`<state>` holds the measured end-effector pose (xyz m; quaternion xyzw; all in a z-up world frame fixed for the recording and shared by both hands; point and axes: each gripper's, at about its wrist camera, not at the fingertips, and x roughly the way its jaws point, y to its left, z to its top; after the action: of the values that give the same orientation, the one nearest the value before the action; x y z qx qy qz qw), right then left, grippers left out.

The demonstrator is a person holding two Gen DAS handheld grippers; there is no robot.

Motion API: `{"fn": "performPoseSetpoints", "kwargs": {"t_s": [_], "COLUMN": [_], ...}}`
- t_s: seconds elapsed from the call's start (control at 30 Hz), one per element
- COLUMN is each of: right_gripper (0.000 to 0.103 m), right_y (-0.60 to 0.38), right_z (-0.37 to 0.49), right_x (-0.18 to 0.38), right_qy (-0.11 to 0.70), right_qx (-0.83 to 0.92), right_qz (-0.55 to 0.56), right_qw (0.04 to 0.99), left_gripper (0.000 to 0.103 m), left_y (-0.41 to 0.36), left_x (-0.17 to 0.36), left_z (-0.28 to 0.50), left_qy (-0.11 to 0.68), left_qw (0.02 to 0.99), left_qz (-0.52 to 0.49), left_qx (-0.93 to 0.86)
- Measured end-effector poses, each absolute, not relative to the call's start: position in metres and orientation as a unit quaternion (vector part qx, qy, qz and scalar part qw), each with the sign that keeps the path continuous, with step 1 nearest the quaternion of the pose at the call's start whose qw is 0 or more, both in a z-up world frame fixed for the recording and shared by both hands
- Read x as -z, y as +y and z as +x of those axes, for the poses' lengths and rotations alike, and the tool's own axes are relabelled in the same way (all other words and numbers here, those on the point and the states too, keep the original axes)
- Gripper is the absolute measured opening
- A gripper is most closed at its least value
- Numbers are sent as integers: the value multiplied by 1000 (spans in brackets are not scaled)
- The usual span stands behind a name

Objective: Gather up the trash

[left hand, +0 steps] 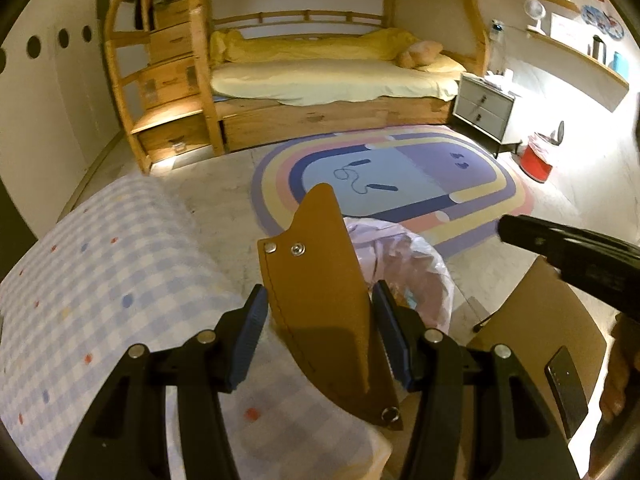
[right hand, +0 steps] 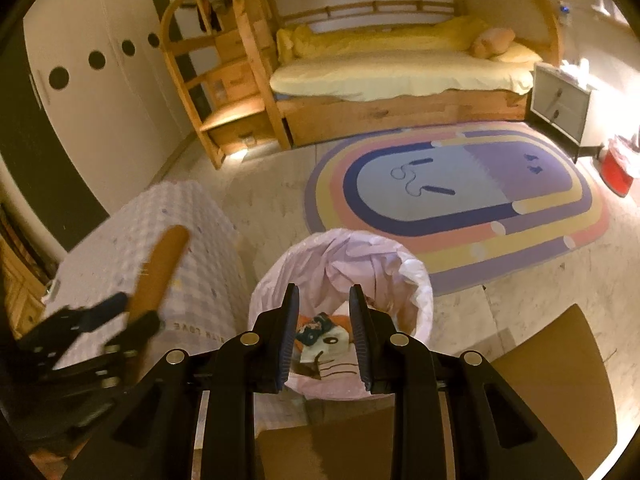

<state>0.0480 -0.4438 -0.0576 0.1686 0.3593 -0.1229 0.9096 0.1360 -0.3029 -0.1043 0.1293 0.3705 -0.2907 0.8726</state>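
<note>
Beside the checkered tabletop [left hand: 120, 280], the left gripper [left hand: 318, 344] clamps a brown leather sheath [left hand: 320, 280] while the right gripper [right hand: 324, 340] hangs parted and empty above the lined trash bin [right hand: 416, 280].

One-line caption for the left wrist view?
Left gripper holds a tan leather sheath above the lined trash bin, beside the checkered table.

The right gripper [right hand: 324, 334] is held above a bin lined with a pale pink bag [right hand: 340, 276], its 2 fingers parted with nothing between them. Crumpled wrappers [right hand: 320, 334] are seen inside the bin. At the left, the left gripper [right hand: 132, 314] is closed on a tan leather sheath [right hand: 158, 272], over a checked tablecloth [right hand: 200, 248]. A striped oval rug [right hand: 460, 196] is spread before a wooden bunk bed [right hand: 392, 72].
</note>
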Motion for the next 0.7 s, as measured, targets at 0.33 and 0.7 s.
{"fn": "performPoseSetpoints", "kwargs": {"t_s": [0.33, 0.7], "right_gripper": [45, 54], "right_y": [-463, -442], "right_z": [30, 23], "right_x": [35, 22], "right_qy": [313, 320], "right_qx": [161, 137], "right_qz": [186, 177], "right_qw": [917, 921], "left_gripper": [86, 96], "left_y": [-339, -273], "left_x": [89, 69], "left_z": [162, 147], "left_qy": [360, 366], "left_qw": [872, 892], "left_qz": [92, 79], "left_qx": [318, 253]}}
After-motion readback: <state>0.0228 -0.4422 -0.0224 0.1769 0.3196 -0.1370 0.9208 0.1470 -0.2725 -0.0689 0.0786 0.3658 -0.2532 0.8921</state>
